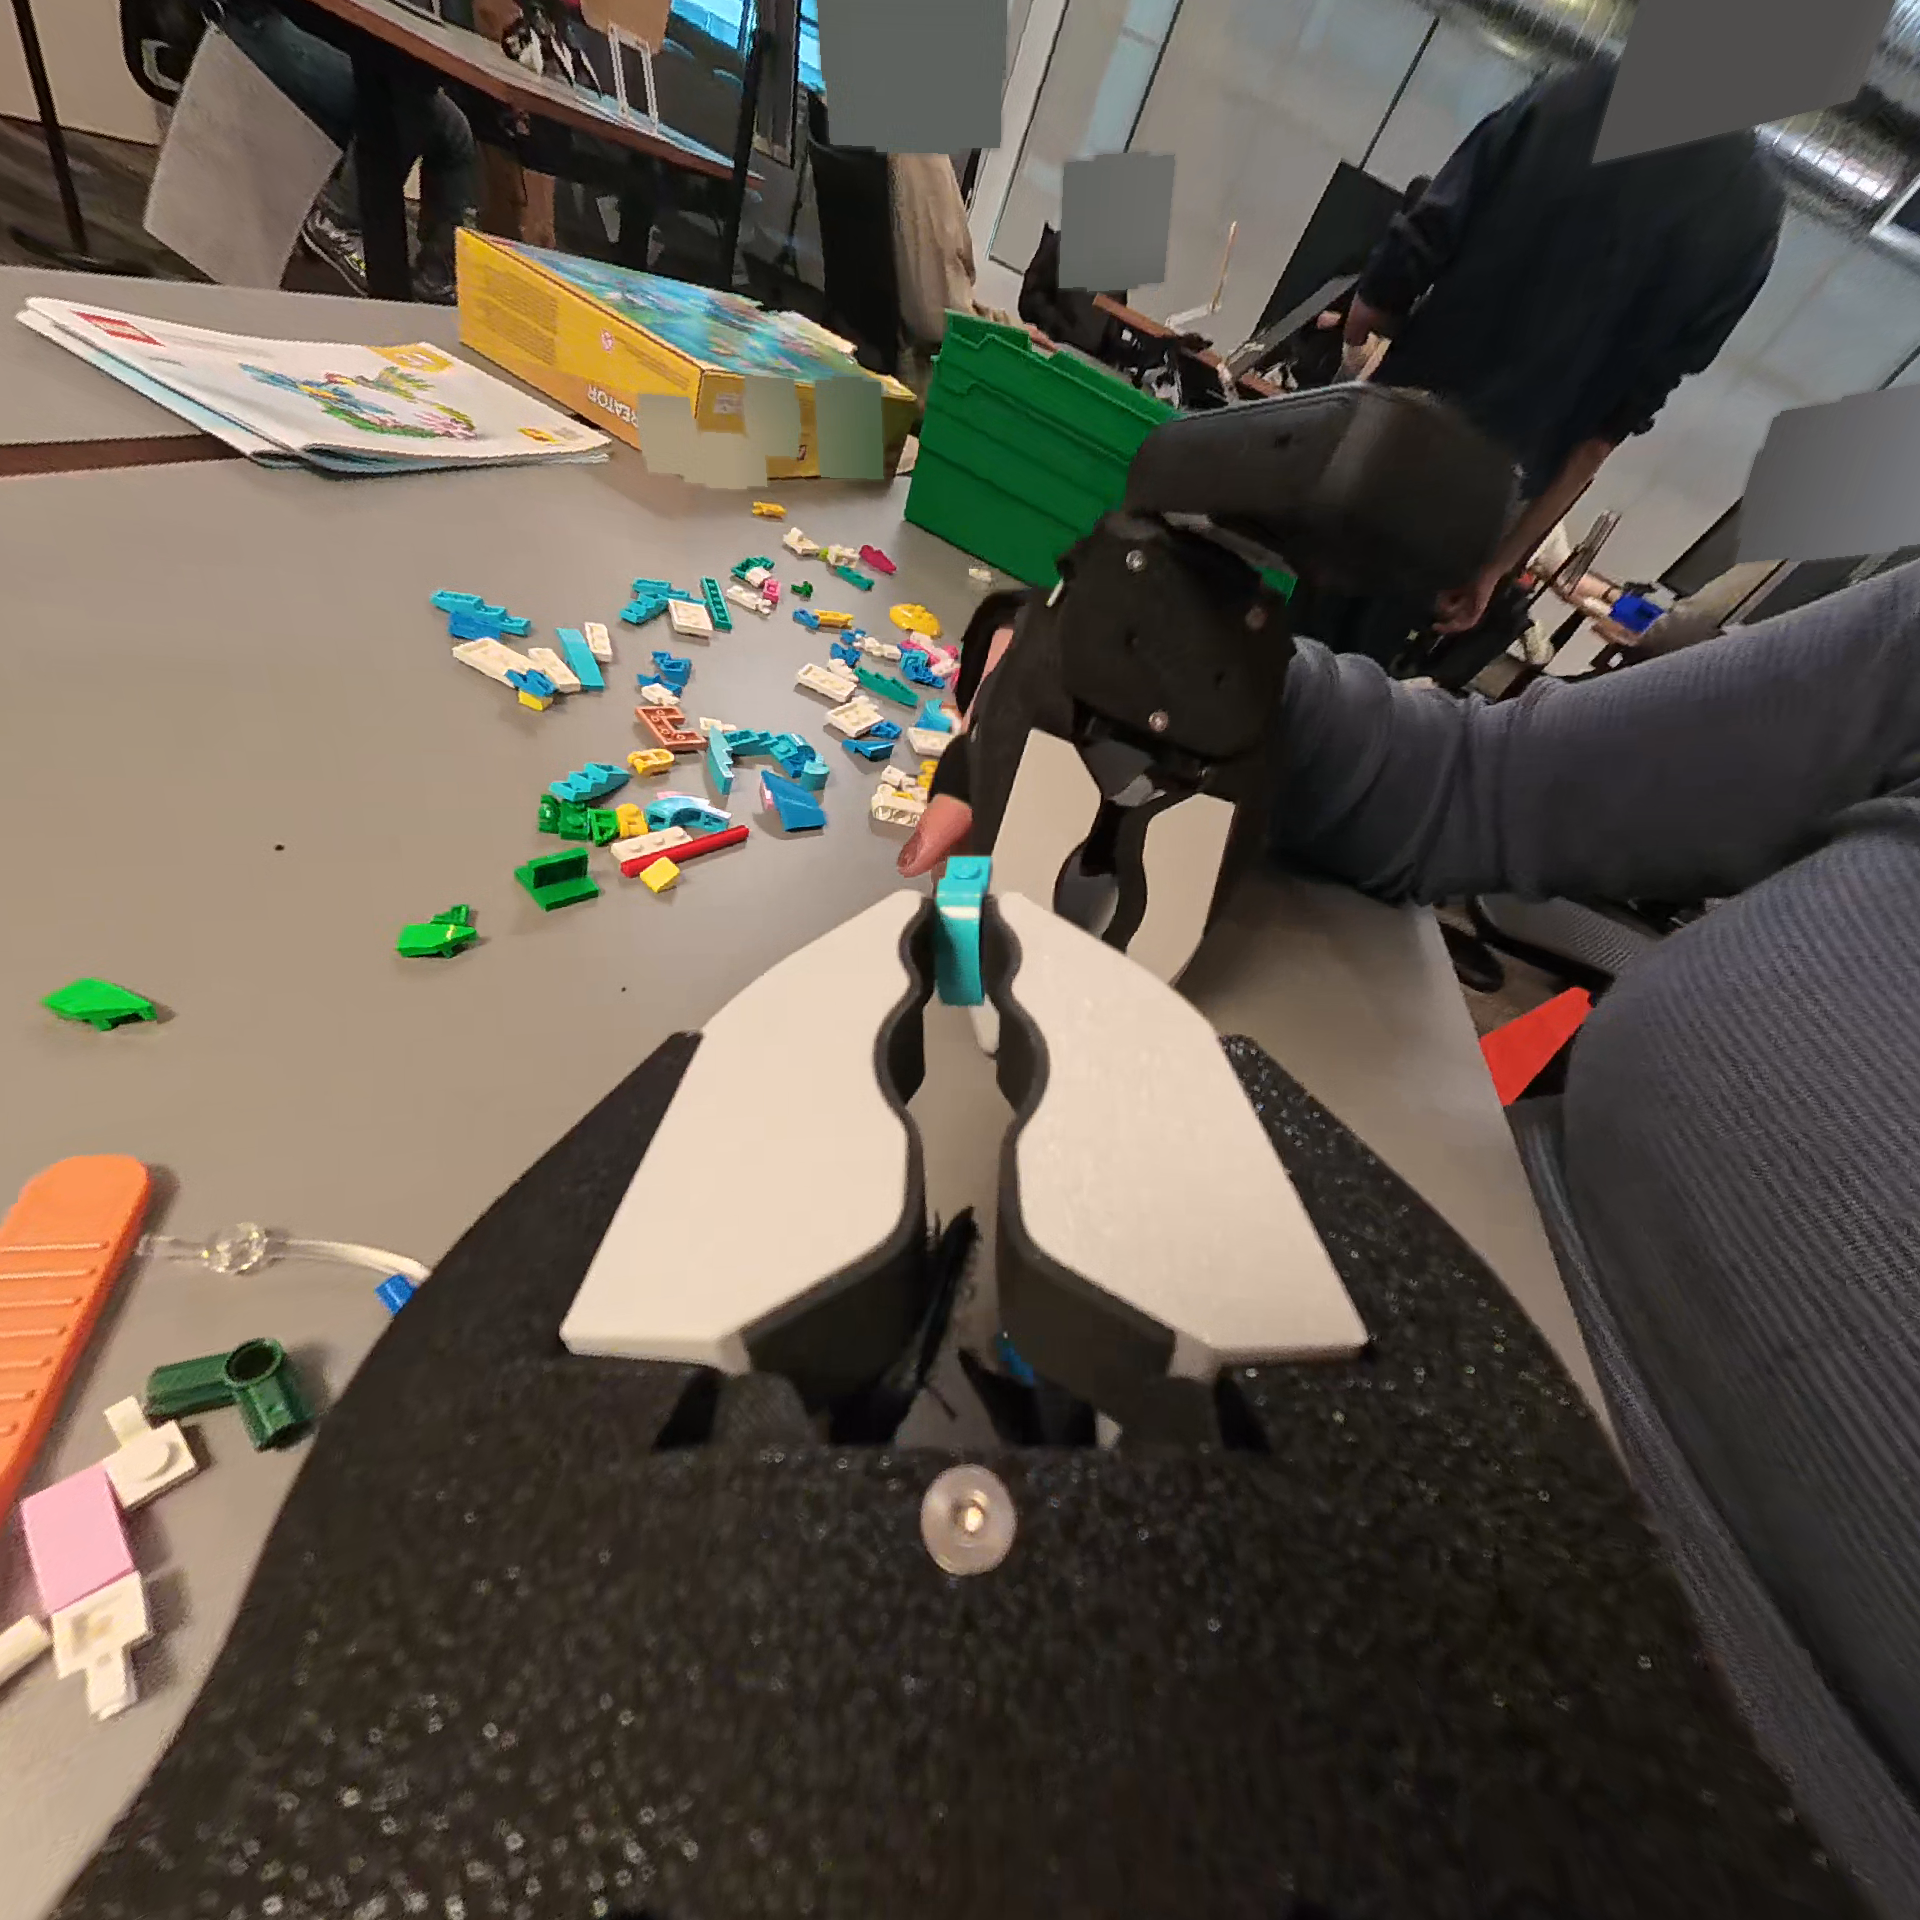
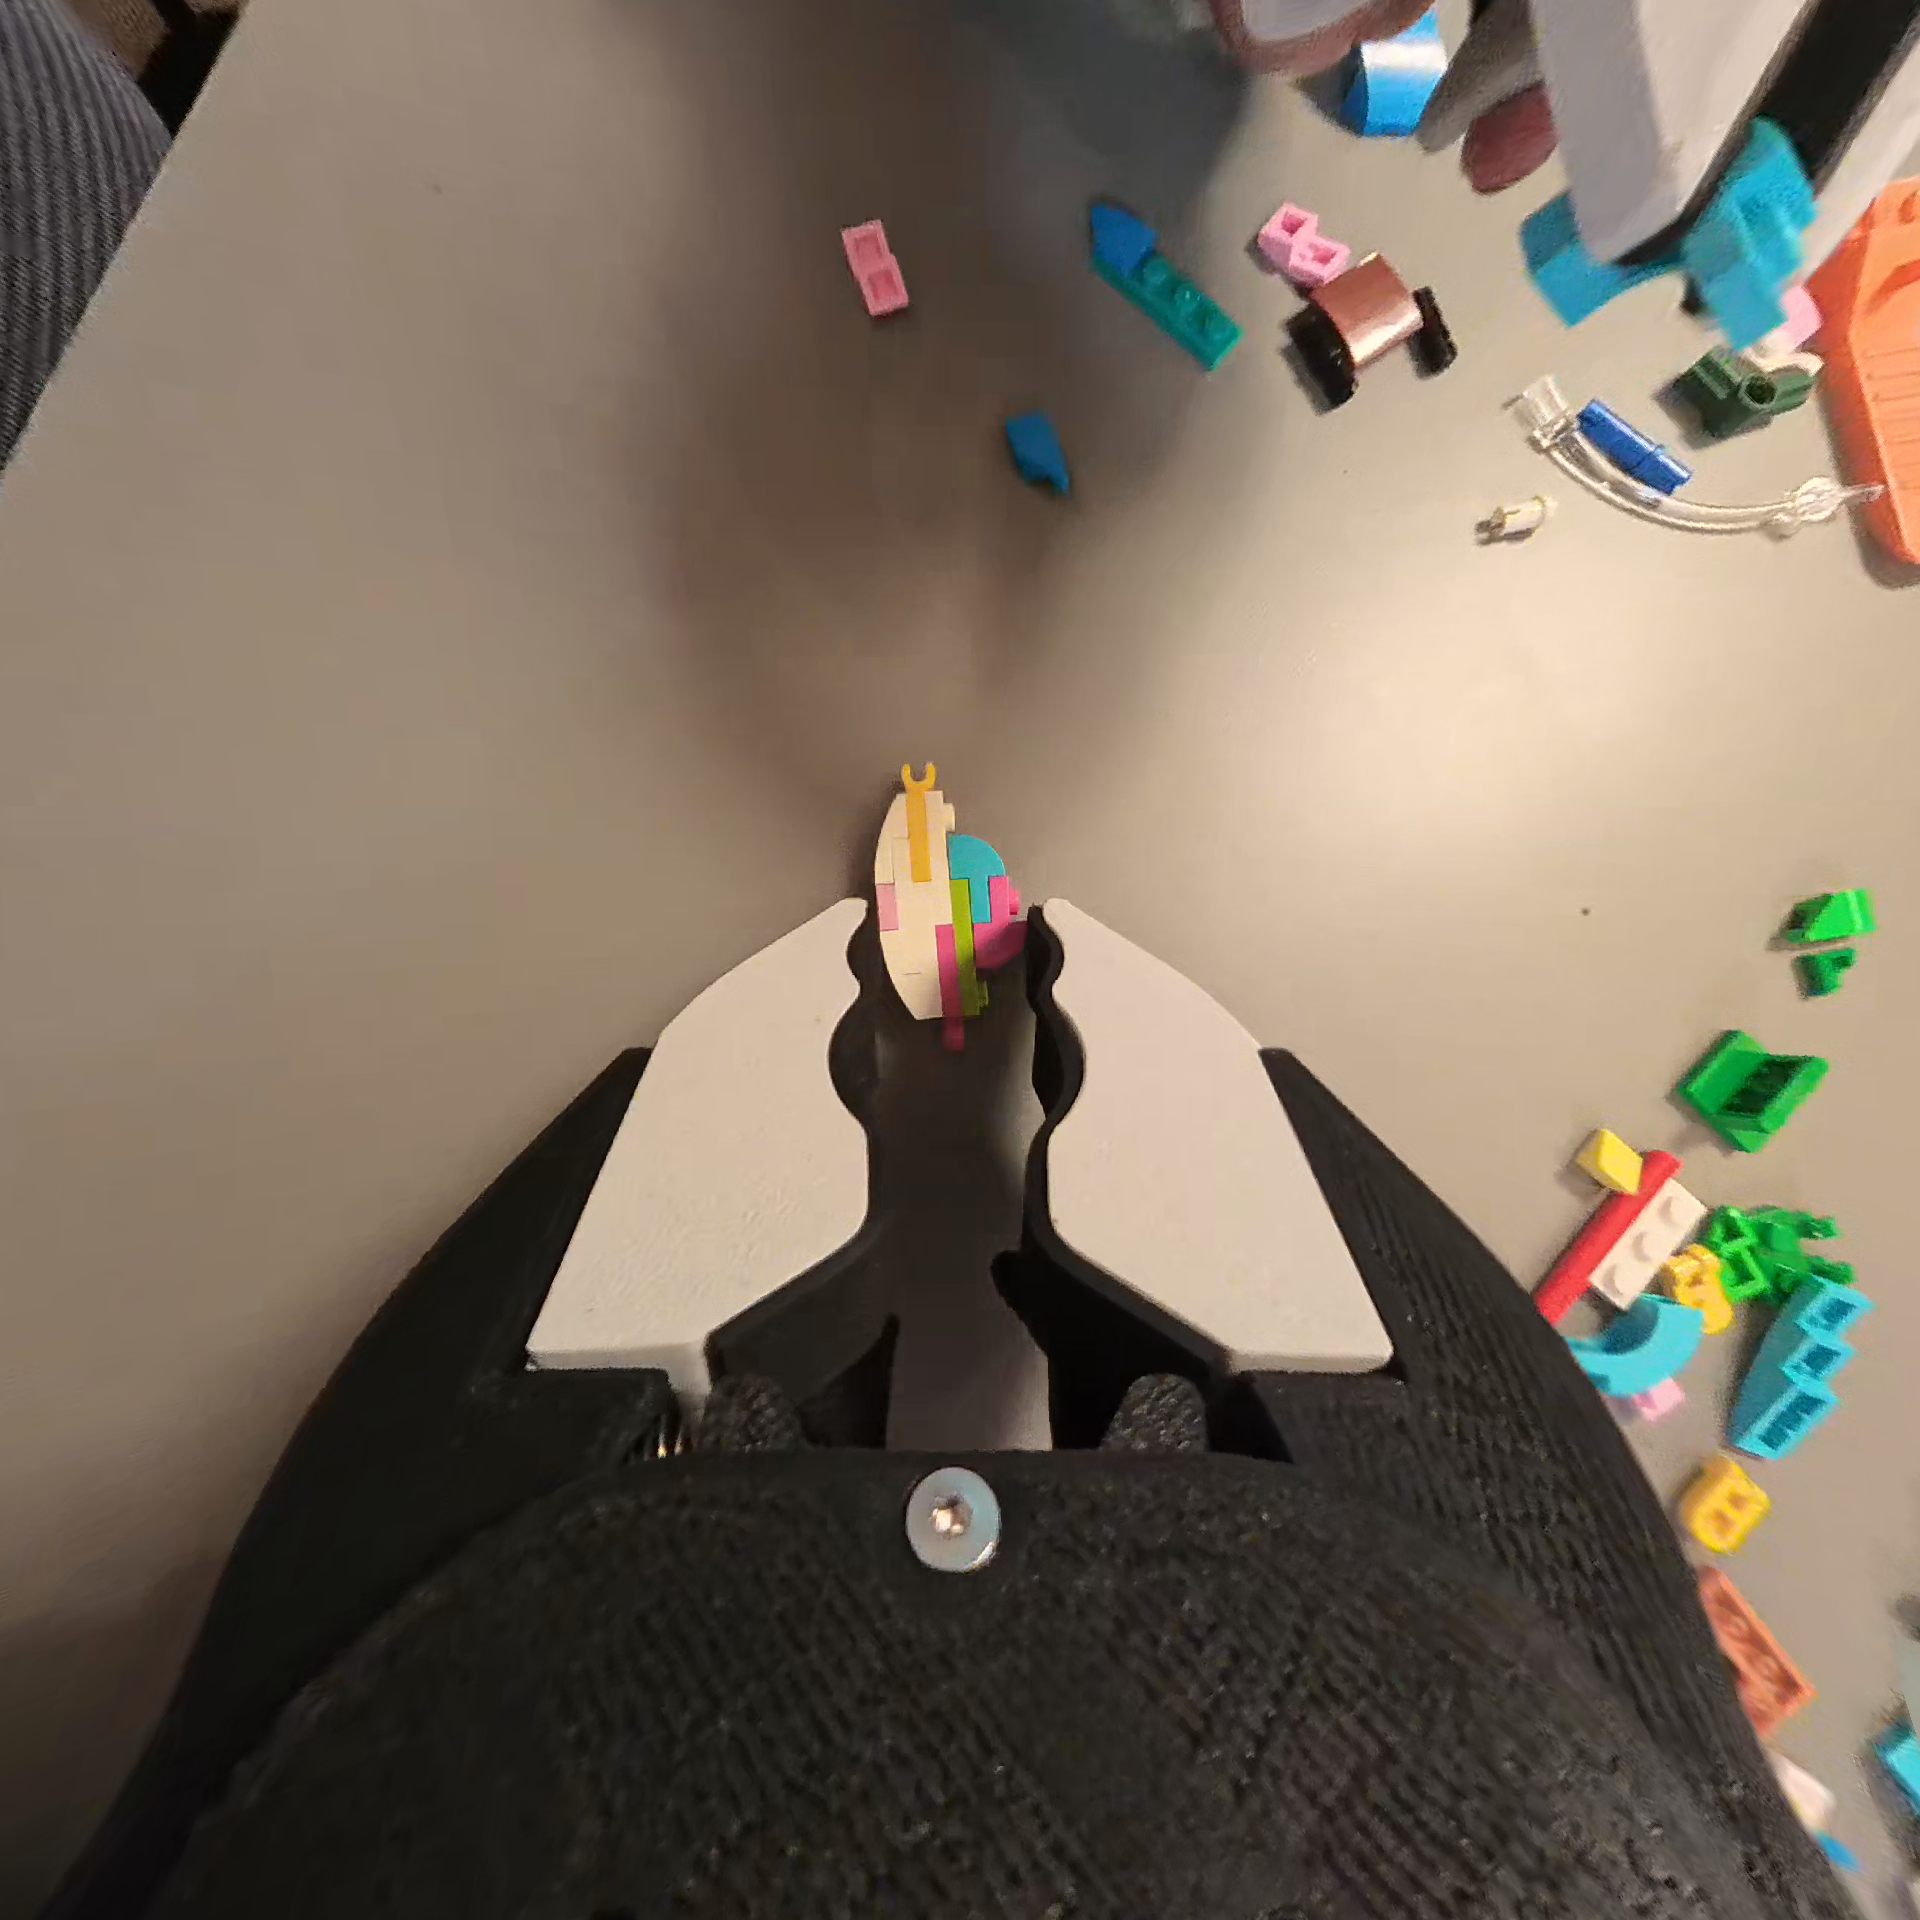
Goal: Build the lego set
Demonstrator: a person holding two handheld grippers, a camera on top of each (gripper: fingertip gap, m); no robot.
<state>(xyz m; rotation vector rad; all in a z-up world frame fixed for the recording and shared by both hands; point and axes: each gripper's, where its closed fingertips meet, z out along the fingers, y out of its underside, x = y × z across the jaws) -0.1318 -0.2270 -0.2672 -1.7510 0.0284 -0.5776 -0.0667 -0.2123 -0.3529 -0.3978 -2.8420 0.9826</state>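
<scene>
Loose bricks (image 1: 727, 707) litter my tabletop (image 1: 260, 727). My left tongs (image 1: 961, 914) pinch a teal brick (image 1: 958, 940); my right tongs (image 2: 951, 914) clamp a white-pink-teal assembly (image 2: 940, 914).

A small teal brick (image 1: 961, 940) stands upright, pinched at the fingertips, while a part-built white, pink, teal and lime model (image 2: 940, 914) with a yellow clip stands on edge, and loose bricks (image 1: 717, 707) lie scattered across the grey table (image 1: 260, 675).
</scene>
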